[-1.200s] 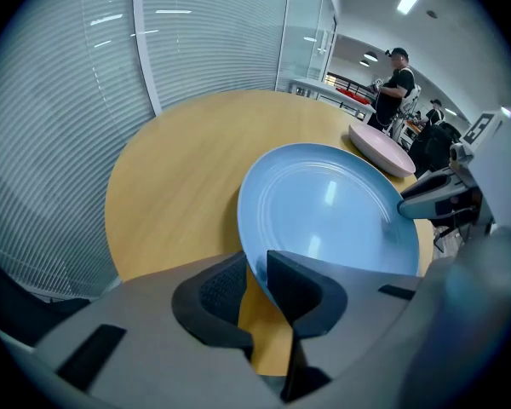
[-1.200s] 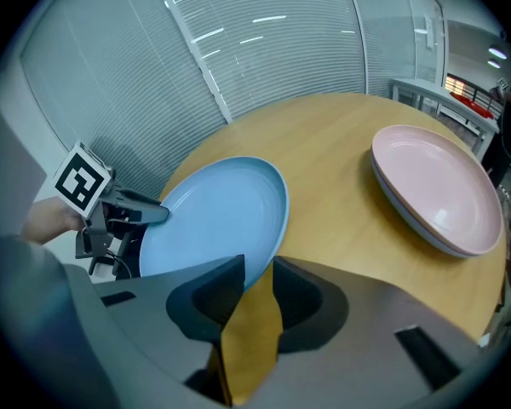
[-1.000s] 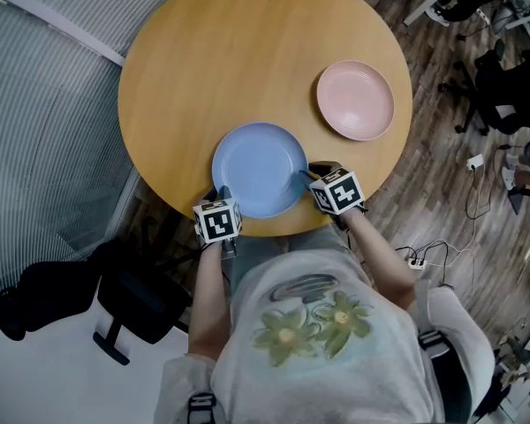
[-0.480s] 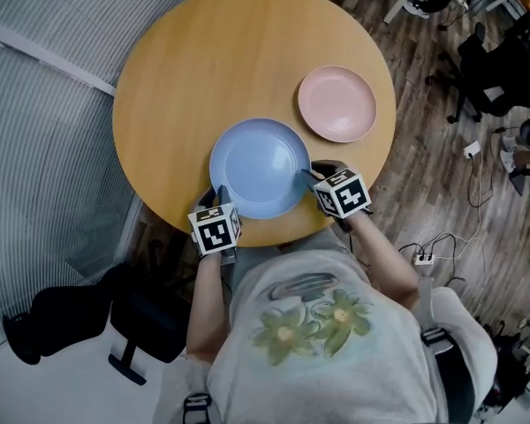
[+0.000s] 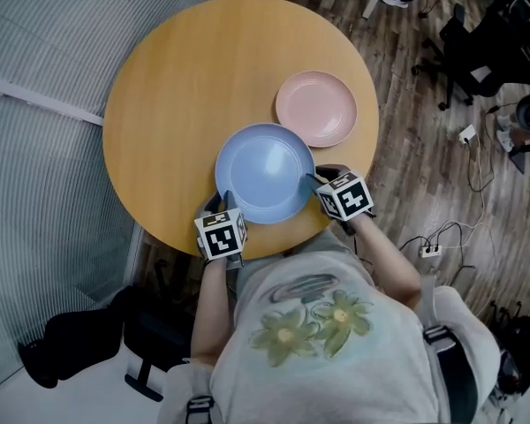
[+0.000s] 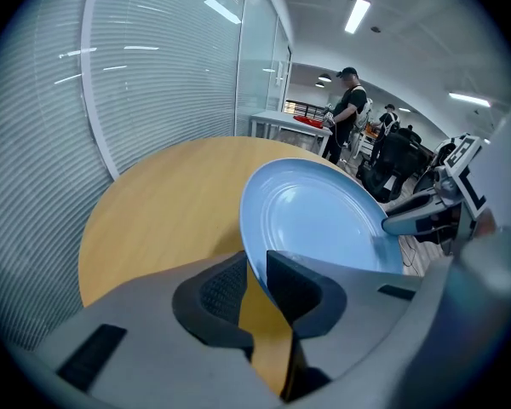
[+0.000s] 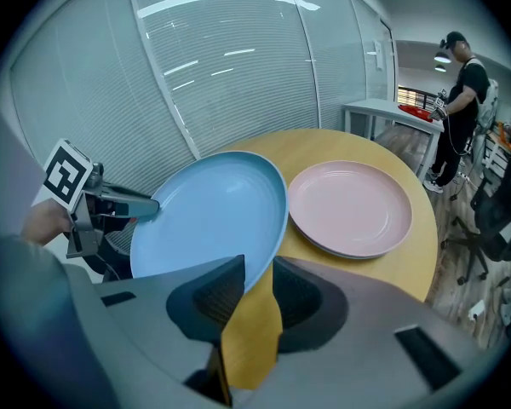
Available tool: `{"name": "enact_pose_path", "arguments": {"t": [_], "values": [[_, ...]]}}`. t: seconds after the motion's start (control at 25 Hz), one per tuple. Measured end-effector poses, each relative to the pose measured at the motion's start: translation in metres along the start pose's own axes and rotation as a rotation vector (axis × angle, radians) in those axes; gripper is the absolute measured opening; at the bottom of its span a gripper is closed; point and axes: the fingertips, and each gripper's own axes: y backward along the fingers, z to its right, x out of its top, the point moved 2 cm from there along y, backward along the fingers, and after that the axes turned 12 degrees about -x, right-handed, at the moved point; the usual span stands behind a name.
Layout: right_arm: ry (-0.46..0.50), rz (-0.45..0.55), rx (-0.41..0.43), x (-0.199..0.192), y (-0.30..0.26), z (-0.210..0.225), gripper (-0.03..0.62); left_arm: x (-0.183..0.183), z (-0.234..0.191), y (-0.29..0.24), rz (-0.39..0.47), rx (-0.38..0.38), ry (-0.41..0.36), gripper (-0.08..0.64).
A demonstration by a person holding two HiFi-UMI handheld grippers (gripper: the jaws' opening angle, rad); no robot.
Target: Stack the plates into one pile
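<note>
Both grippers carry the blue plate [image 5: 265, 173], which sits just beside the pink plate [image 5: 316, 108], on its side nearer the person. The left gripper [image 5: 219, 205] has its jaws clamped on the rim farthest from the pink plate. The right gripper [image 5: 314, 180] has its jaws clamped on a rim section closer to it. The plate seems tilted and clear of the worktop [image 5: 177, 87]. The step in hand looks like carrying blue over pink. To do it well, both grips should move together and level, with the blue rim passing above the pink rim. The plate should be centred before it goes down, and neither grip should let go until it rests flat. The head view alone shows both plates and how close their edges are. The left gripper view shows no pink plate, since the raised blue dish fills the view. The right gripper view shows the pink plate lying flat and bare, ready to receive the blue one.
</note>
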Motion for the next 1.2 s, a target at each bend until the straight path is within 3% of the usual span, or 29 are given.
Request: {"name": "enact_pose_path", "arguments": {"t": [0.8,1.2], "values": [[-0.114,0.070,-0.087,0.009,0.020,0.167,0.117,0.089,0.119,-0.099,0.035,-0.072,-0.106,0.086],[-0.112,0.134,-0.116,0.047,0.017,0.234,0.117,0.151,0.152,-0.137,0.096,-0.078,-0.132,0.086]]}}
